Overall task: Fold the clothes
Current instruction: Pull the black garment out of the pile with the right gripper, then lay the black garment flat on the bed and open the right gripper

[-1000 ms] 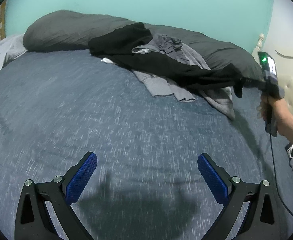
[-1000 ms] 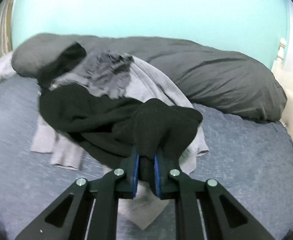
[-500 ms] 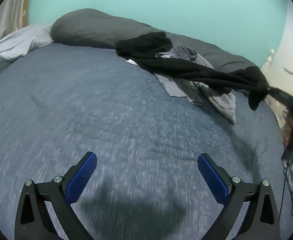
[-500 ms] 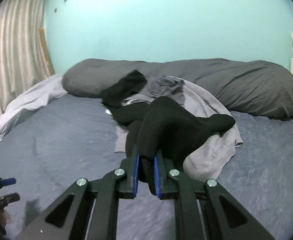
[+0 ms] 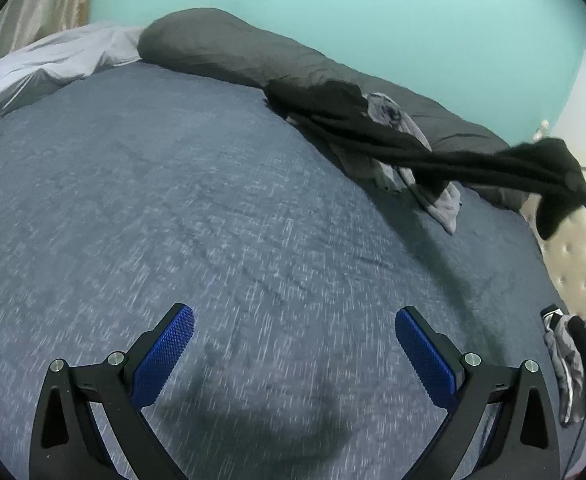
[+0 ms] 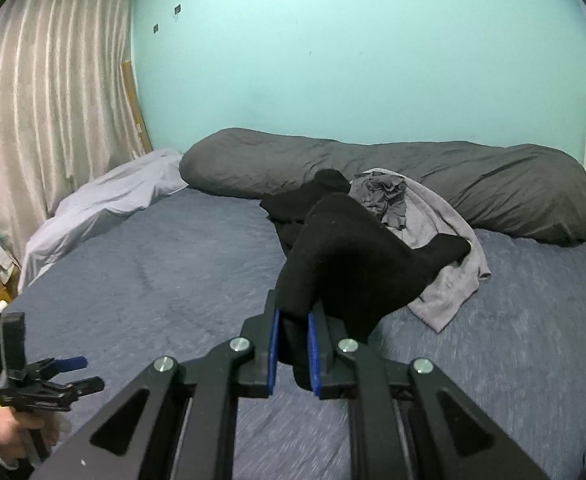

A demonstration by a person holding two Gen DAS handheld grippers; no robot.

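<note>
Left wrist view
Left gripper (image 5: 293, 354): jaws spread wide, nothing between the blue pads, hanging over the blue bedspread (image 5: 173, 200).
Black garment (image 5: 433, 152): stretched in a rope from the clothes pile (image 5: 393, 120) by the long grey pillow (image 5: 233, 52) out to the right edge.

Right wrist view
Right gripper (image 6: 293, 354): pads clamped on a bunched end of the black garment (image 6: 345, 248).
Garment's far end: draped on a grey garment (image 6: 445, 240) against the pillow.
Left gripper (image 6: 77, 374): lower left, jaws apart, a hand (image 6: 17, 436) on its grip.

Black garment (image 6: 345, 248) — bedspread (image 5: 173, 200) seemingly heathered blue.
</note>
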